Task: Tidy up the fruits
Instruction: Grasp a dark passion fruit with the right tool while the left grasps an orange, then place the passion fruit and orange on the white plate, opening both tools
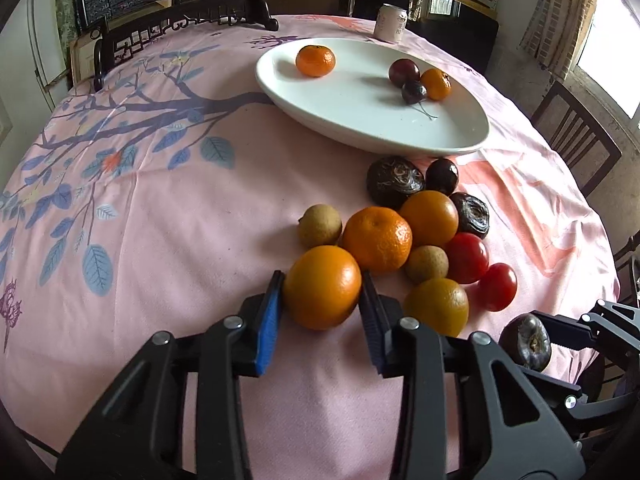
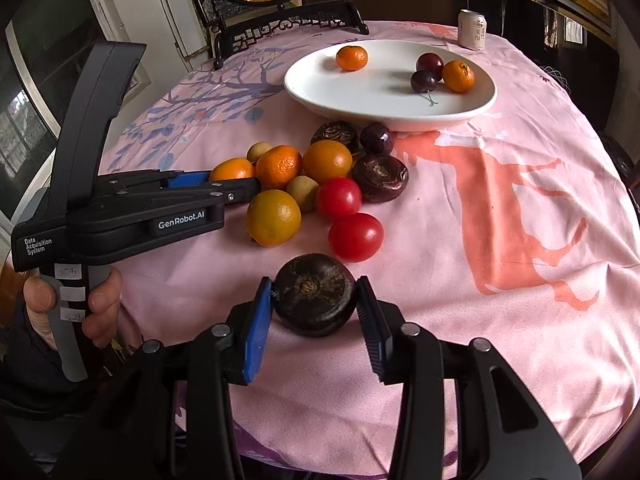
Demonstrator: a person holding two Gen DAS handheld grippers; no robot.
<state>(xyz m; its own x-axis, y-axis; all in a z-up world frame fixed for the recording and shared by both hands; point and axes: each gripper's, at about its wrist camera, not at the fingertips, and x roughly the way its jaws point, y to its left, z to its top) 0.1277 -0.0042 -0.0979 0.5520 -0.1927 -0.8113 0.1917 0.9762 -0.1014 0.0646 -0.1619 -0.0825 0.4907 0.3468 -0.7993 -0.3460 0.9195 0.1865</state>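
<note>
The left tongs (image 1: 322, 292) are closed on a smooth orange (image 1: 322, 287), their blue pads pressed to either side of it as it sits on the table's pink cloth (image 1: 192, 216) at the near edge of the fruit pile. The right tongs (image 2: 314, 300) grip a dark brown water chestnut (image 2: 314, 295), which rests on the cloth apart from the pile, nearest a red tomato (image 2: 355, 237). Just beyond the held orange lies a dimpled mandarin (image 1: 377, 239), touching it, with a small tan longan (image 1: 320, 225) to its left and another orange (image 1: 429, 219) to its right. A second longan (image 1: 427, 264), a yellowish orange (image 1: 436, 306) and two tomatoes (image 1: 467, 257) fill the right side of the pile, and more dark water chestnuts (image 1: 395, 181) and a plum (image 1: 441, 176) lie at its far edge, just beside a white oval plate (image 1: 352, 120). On the plate sit a mandarin (image 1: 315, 61) alone at the left, and two dark plums (image 1: 404, 72) touching another mandarin (image 1: 436, 84) at the right. A white drink can (image 1: 390, 23) stands behind the plate.
</note>
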